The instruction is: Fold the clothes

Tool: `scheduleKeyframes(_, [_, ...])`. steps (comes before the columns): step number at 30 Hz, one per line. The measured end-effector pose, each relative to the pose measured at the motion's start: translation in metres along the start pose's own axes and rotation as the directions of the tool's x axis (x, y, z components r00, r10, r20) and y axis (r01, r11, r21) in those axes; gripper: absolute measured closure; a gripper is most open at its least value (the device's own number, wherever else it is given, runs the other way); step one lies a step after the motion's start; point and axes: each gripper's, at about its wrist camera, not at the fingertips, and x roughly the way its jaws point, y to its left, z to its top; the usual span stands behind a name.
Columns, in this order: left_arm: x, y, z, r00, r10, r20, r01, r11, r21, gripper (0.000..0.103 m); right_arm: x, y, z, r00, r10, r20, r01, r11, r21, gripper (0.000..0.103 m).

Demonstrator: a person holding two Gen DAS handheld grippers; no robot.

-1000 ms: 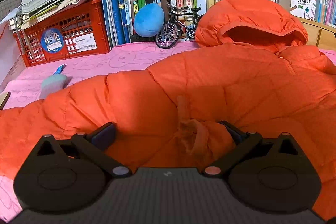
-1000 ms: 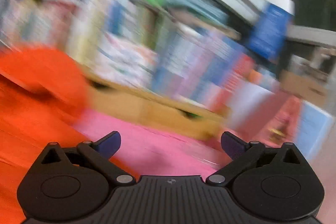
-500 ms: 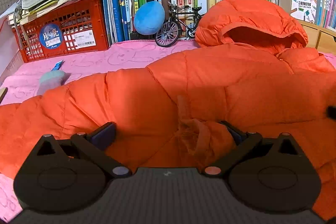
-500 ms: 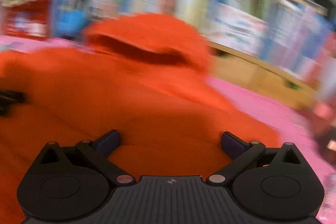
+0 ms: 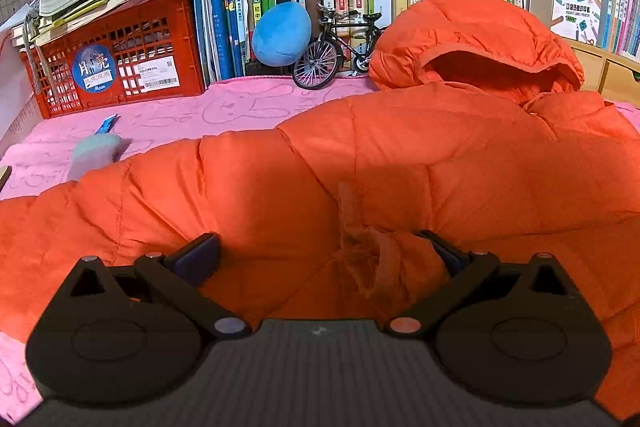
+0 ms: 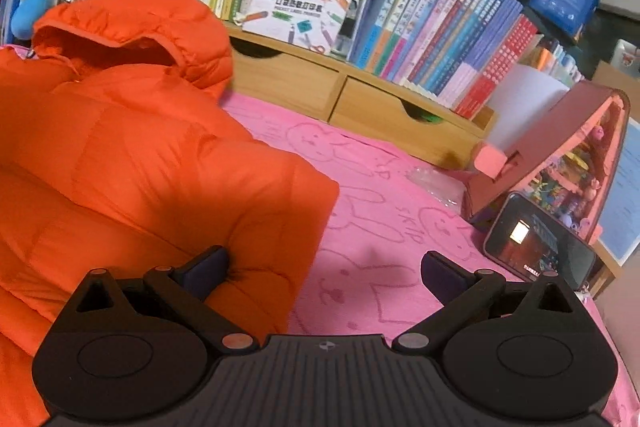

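Orange puffer jacket (image 5: 400, 163) lies spread on the pink cloth (image 6: 380, 195), filling mid-frame. Left tool (image 5: 320, 253) sits low and level, fingers wide apart around a bunched cuff without pinching it. Right tool (image 6: 324, 265) gapes over the jacket's right edge, gripping nothing.

Both views sharp, evenly lit indoors, with fisheye bending at edges.

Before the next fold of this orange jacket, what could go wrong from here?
The puffy jacket may spring open again after folding. Its hood lies close to the toy bicycle, so lifting it could tip the bicycle. The right gripper is open beside the jacket's edge, near the phone; a wide swing might hit it.
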Motion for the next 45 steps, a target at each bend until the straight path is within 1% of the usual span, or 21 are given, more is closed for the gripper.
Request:
scheduleKeyframes(3, [0.0,0.001,0.0,1.0,-0.005,-0.001,0.005,1.0,-0.003,0.0,0.002,-0.008,-0.001,1.0,0.017,-0.018,-0.016,0.999,0.04,0.0])
scheduleKeyframes(12, [0.0,0.003,0.0,1.0,-0.017,-0.003,0.017,1.0,-0.014,0.0,0.01,-0.025,-0.004,0.992,0.11,-0.057,-0.101,0.984,0.144,0.0])
scheduleKeyframes(21, [0.0,0.003,0.0,1.0,-0.018,-0.003,0.018,1.0,-0.016,0.0,0.02,-0.042,-0.008,0.976,0.206,-0.075,-0.181,0.949,0.258,0.0])
scheduleKeyframes(24, [0.0,0.003,0.001,1.0,-0.018,-0.005,0.018,1.0,-0.017,0.0,0.02,-0.042,-0.009,0.975,0.209,-0.074,-0.183,0.948,0.262,0.0])
scheduleKeyframes(29, [0.001,0.005,0.001,1.0,-0.026,-0.006,0.026,0.999,-0.027,0.0,0.022,-0.04,-0.006,0.978,0.197,-0.071,-0.172,0.949,0.262,0.0])
scheduleKeyframes(30, [0.0,0.005,0.002,1.0,-0.028,-0.005,0.027,0.999,-0.027,0.0,0.017,-0.038,-0.006,0.981,0.185,-0.064,-0.164,0.955,0.247,0.0])
scheduleKeyframes(31, [-0.002,0.005,0.002,1.0,-0.026,0.003,0.026,0.999,-0.02,0.0,0.012,-0.036,-0.006,0.984,0.172,-0.055,-0.155,0.961,0.228,0.0])
scheduleKeyframes(34, [-0.022,0.002,-0.001,0.998,0.002,0.056,-0.004,0.999,0.039,0.0,-0.005,-0.031,-0.005,0.991,0.131,-0.028,-0.124,0.977,0.172,0.0])
scheduleKeyframes(35, [-0.034,0.001,-0.003,0.997,0.015,0.079,-0.019,0.999,0.047,0.0,-0.017,-0.03,-0.006,0.991,0.134,-0.002,-0.133,0.98,0.151,0.0])
scheduleKeyframes(36, [-0.046,0.003,-0.004,0.995,0.007,0.095,-0.011,0.999,0.041,0.0,-0.031,-0.029,-0.008,0.989,0.145,0.029,-0.147,0.981,0.127,0.0])
scheduleKeyframes(38, [-0.07,0.006,-0.006,0.992,-0.01,0.127,0.007,1.0,0.026,0.0,-0.056,-0.029,-0.013,0.98,0.187,0.067,-0.194,0.975,0.11,0.0])
scheduleKeyframes(40, [-0.093,0.011,-0.01,0.987,-0.036,0.155,0.039,0.999,-0.012,0.0,-0.079,-0.027,-0.018,0.966,0.24,0.094,-0.25,0.962,0.108,0.0])
scheduleKeyframes(42, [-0.112,0.015,-0.016,0.984,-0.057,0.169,0.066,0.997,-0.049,0.0,-0.099,-0.023,-0.026,0.946,0.306,0.11,-0.318,0.939,0.128,0.0])
scheduleKeyframes(45, [-0.131,0.018,-0.03,0.982,-0.099,0.159,0.116,0.988,-0.1,0.0,-0.13,-0.016,-0.038,0.906,0.4,0.136,-0.419,0.895,0.155,0.0])
